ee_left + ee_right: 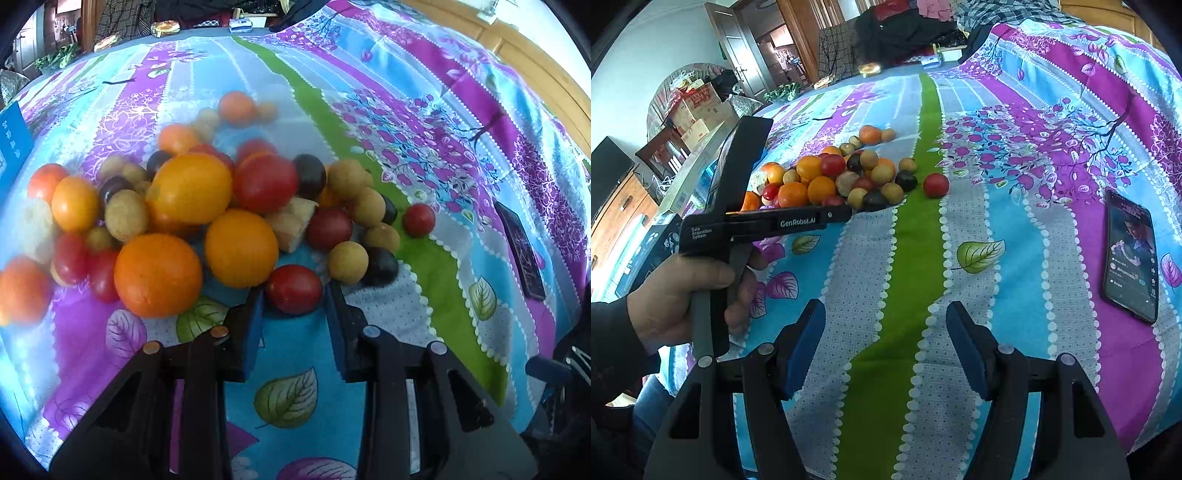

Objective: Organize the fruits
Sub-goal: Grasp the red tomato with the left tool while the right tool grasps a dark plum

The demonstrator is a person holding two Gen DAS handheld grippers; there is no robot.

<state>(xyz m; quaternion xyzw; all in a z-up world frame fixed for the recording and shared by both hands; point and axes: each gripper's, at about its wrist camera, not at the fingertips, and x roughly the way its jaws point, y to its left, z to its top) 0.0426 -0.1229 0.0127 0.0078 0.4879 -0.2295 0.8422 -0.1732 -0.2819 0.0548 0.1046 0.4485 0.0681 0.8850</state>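
A heap of fruit (207, 206) lies on the patterned cloth: oranges, red tomatoes, tan longans, dark plums. My left gripper (294, 306) is open, with its blue pads on either side of a red tomato (293, 289) at the heap's near edge; whether they touch it I cannot tell. One red tomato (418, 219) lies apart on the green stripe, also in the right wrist view (936, 185). My right gripper (885, 332) is open and empty, well short of the heap (842, 177). The left gripper's body (768, 221) reaches to the heap.
A phone (1131, 254) lies on the purple stripe at the right, also in the left wrist view (521, 251). The cloth (905, 258) covers the whole surface. A blue card (13, 136) stands at the left. Boxes and furniture stand beyond the far left edge.
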